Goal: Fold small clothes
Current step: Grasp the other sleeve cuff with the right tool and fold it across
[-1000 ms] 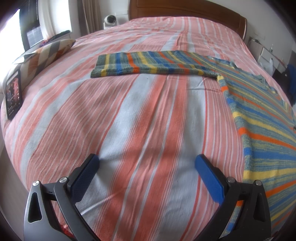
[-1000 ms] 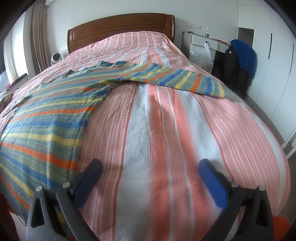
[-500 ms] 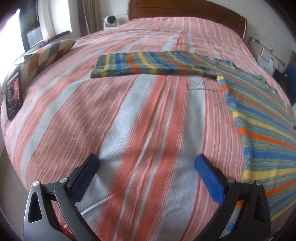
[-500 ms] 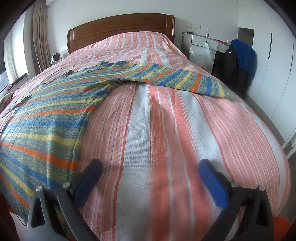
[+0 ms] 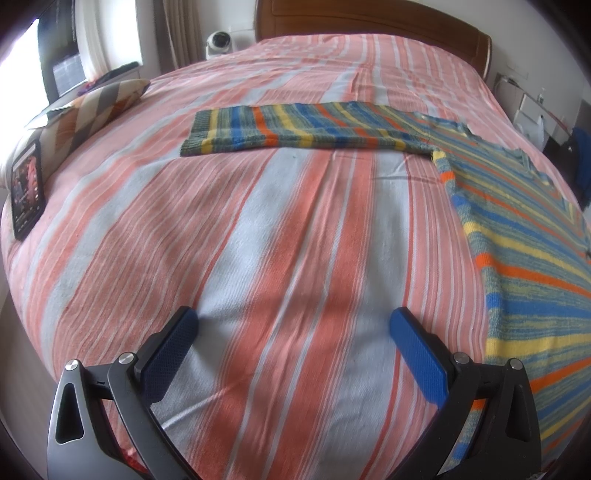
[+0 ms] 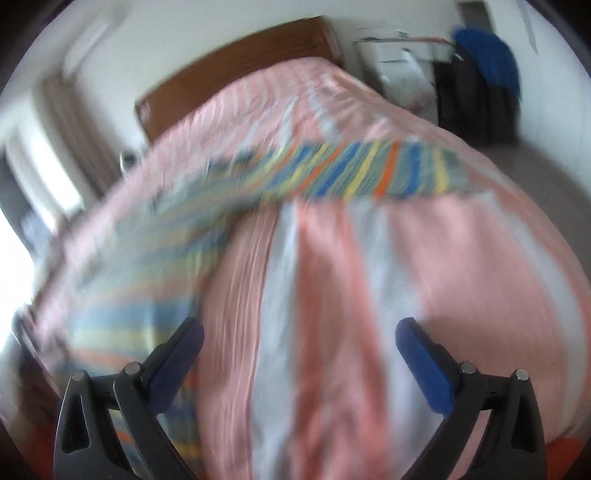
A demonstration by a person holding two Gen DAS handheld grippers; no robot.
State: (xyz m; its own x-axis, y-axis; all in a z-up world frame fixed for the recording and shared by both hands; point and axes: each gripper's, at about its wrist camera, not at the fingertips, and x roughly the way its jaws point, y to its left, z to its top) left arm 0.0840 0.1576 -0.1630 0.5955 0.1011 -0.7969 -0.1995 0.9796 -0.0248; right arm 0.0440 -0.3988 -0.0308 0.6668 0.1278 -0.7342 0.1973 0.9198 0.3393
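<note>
A striped knit sweater in blue, yellow, orange and grey-green lies flat on the bed, body at the right, one sleeve stretched left across the bed. My left gripper is open and empty, over bare bedspread left of the sweater's body. In the right wrist view, which is blurred, the sweater lies at the left with its other sleeve stretched right. My right gripper is open and empty, over the bedspread just right of the sweater's body.
The bed has a pink, orange and pale-blue striped cover and a wooden headboard. A patterned pillow and a dark tablet lie at its left edge. A nightstand and dark clothes stand at the right.
The right gripper has swung and tilted sharply, so its view is blurred and the sleeve sits more central. The left gripper has barely moved. Both stay open.
</note>
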